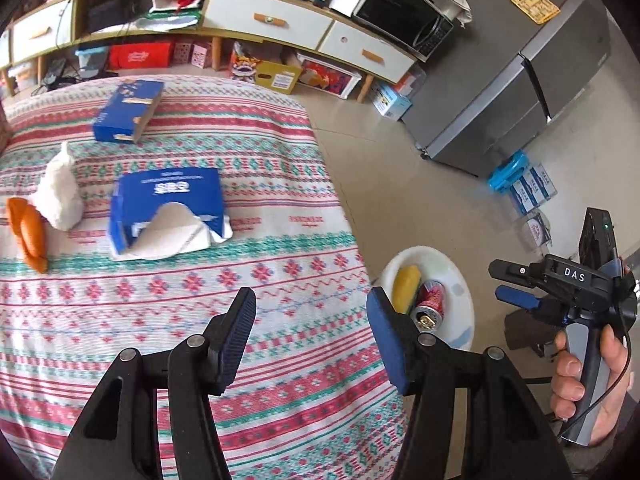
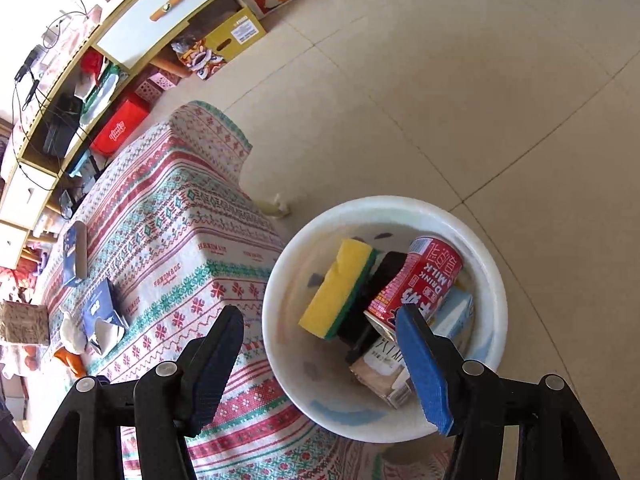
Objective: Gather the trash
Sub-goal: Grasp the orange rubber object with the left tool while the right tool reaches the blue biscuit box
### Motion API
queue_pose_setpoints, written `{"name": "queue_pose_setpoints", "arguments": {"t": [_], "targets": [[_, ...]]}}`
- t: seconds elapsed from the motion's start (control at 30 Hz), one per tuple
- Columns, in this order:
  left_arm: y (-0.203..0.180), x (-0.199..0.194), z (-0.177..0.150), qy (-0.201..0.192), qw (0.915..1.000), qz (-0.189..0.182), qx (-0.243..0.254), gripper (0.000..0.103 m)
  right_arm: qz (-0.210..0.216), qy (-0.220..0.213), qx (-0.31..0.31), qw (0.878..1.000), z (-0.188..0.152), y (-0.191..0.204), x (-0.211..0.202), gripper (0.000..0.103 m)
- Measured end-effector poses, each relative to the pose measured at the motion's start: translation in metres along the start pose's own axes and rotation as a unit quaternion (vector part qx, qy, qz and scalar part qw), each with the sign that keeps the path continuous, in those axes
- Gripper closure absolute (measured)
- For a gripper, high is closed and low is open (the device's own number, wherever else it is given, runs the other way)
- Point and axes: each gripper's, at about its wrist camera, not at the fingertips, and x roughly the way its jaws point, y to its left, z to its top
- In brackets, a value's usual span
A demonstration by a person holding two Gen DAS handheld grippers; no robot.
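Beige floor tiles carry a round white plastic bin beside the cloth-covered bench, already holding a yellow-green sponge and red milk can. Both the left gripper and right gripper hang empty, fingers apart. On the bench, well away from the bin, the crumpled white tissue looks light and soft, so pinching its bunched middle should hold it.

Cloth bare near left jaws; tissue box beyond; bin crowded below right jaws

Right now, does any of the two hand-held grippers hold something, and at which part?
Nothing is held. The left hand-held gripper is open over the table, and the right hand-held gripper is open above the white bin, with only air between their fingers.
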Motion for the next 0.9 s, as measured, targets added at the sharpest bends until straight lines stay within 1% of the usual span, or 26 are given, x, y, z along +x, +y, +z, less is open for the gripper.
{"name": "queue_pose_setpoints", "arguments": {"t": [0.1, 0.17, 0.27, 0.4, 0.47, 0.5, 0.57, 0.63, 0.77, 0.9], "targets": [[0.036, -0.019, 0.007, -0.013, 0.9991, 0.034, -0.020, 0.043, 0.000, 0.004, -0.008, 1.000, -0.002, 0.011, 0.006, 0.032], [0.065, -0.033, 0.012, -0.018, 0.9977, 0.049, -0.044, 0.043, 0.000, 0.009, -0.020, 1.000, -0.004, 0.020, 0.010, 0.031], [0.107, -0.054, 0.019, -0.024, 0.9942, 0.072, -0.077, 0.043, -0.001, 0.012, -0.038, 0.999, -0.008, 0.035, 0.016, 0.029], [0.156, -0.080, 0.024, -0.038, 0.9886, 0.111, -0.094, 0.043, -0.005, 0.020, -0.069, 0.997, -0.014, 0.060, 0.027, 0.028], [0.177, -0.090, 0.026, -0.048, 0.9860, 0.115, -0.110, 0.041, 0.002, 0.027, -0.082, 0.996, -0.019, 0.073, 0.033, 0.028], [0.187, -0.093, 0.027, -0.054, 0.9843, 0.115, -0.123, 0.036, 0.007, 0.032, -0.089, 0.995, -0.022, 0.080, 0.037, 0.028], [0.205, -0.092, 0.026, -0.056, 0.9804, 0.110, -0.154, 0.031, 0.014, 0.043, -0.106, 0.993, -0.028, 0.096, 0.047, 0.027], [0.212, -0.082, 0.026, -0.040, 0.9799, 0.100, -0.168, 0.031, 0.019, 0.054, -0.120, 0.991, -0.035, 0.112, 0.057, 0.027], [0.212, -0.058, 0.024, -0.020, 0.9805, 0.089, -0.174, 0.031, 0.025, 0.064, -0.151, 0.986, -0.048, 0.144, 0.071, 0.027], [0.203, -0.041, 0.027, -0.020, 0.9824, 0.100, -0.157, 0.031, 0.031, 0.065, -0.178, 0.981, -0.056, 0.171, 0.083, 0.027]]}}
